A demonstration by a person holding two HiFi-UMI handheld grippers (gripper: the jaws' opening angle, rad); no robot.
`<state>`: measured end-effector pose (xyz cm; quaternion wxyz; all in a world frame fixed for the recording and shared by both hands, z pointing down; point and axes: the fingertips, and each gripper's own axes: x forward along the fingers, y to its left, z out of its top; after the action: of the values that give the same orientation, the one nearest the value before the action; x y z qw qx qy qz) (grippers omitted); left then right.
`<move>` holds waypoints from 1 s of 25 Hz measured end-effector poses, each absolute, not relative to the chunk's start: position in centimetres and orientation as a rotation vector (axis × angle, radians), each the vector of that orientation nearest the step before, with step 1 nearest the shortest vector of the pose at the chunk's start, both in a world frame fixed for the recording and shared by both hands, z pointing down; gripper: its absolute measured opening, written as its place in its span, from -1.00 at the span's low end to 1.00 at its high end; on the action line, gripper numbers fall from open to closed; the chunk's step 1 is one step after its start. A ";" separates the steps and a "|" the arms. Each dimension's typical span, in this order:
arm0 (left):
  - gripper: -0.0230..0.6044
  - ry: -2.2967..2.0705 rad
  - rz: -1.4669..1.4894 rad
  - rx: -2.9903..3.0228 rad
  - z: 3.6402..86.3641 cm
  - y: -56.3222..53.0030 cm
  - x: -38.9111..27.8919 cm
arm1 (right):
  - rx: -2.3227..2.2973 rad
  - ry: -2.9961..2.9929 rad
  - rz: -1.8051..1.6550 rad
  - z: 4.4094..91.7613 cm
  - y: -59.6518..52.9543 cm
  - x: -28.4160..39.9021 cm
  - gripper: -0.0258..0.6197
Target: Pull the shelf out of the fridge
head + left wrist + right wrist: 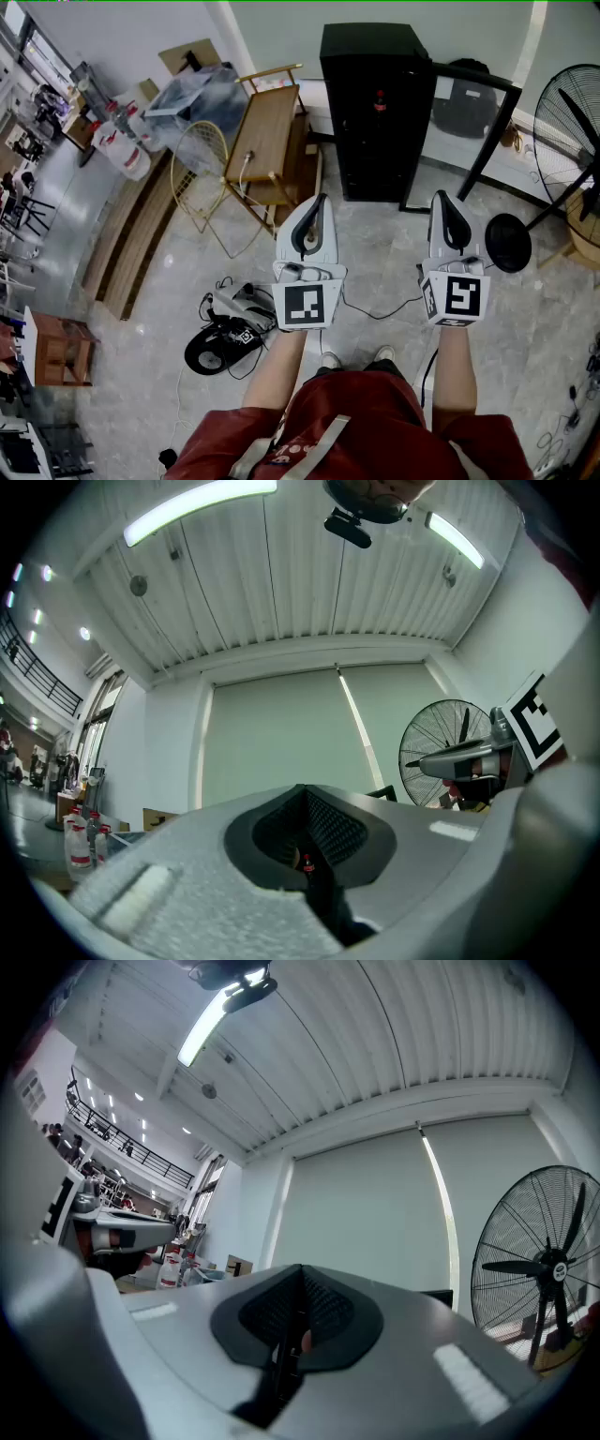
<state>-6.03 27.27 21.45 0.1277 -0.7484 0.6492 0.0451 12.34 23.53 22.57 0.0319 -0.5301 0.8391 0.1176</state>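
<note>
Head view shows the fridge (375, 112) (gripper views mostly ceiling (281, 583)).

No word, brand name or number can be read anywhere. The cubes on the left gripper (317, 201) and the right gripper (441, 197) each bear a black-and-white square marker, which is a coded pattern and not lettering. The jugs (127, 150) by the floor's upper left edge carry red labels, but their print is too small to read. A small red patch on the black fridge (361, 141) shows no legible letters.
</note>
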 end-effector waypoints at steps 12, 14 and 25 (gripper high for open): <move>-0.93 1.874 0.116 -2.159 21.5 25.8 -2.5 | -1.617 2.565 0.367 22.7 22.3 15.4 -0.92; -0.93 1.886 0.110 -2.163 21.6 25.4 -1.5 | -1.603 2.561 0.368 22.6 22.0 16.3 -0.92; -0.93 1.967 0.069 -2.126 22.7 23.7 3.4 | -1.515 2.624 0.313 24.2 19.3 19.8 -0.92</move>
<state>3.37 23.70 22.74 0.1220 -0.7282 0.6740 0.0237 19.81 19.32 24.23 0.0477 -0.4968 0.8604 0.1027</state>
